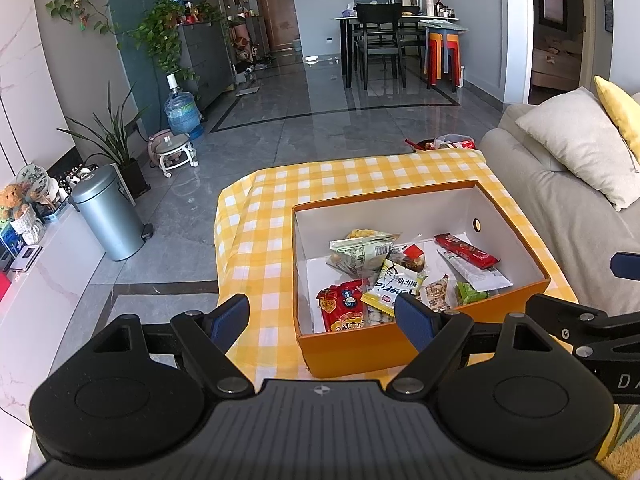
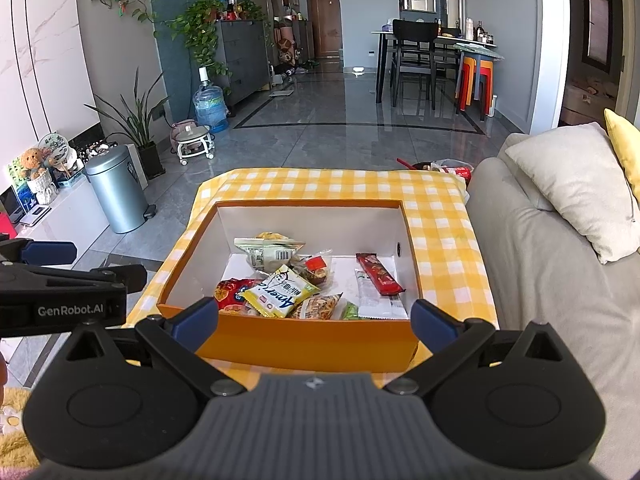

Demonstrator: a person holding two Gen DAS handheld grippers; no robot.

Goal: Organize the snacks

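Both claws, left gripper [image 1: 322,316] & right gripper [image 2: 314,320], hang spread wide & empty near the orange box [image 2: 304,340]; snack packets [image 2: 280,294] piled inside. Best approach: descend vertically, pinch one wrapper edge.

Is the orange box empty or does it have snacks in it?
It has snacks. The orange box is open on top, with packets piled on its white floor.

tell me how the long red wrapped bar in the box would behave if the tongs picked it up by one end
The red bar looks narrow and straight, so it would probably stay fairly stiff rather than droop. Its glossy wrapper may be slippery between the pads. It looks light, and it lies partly across a white packet, which may shift when the bar lifts. Both tongs are open and empty now.
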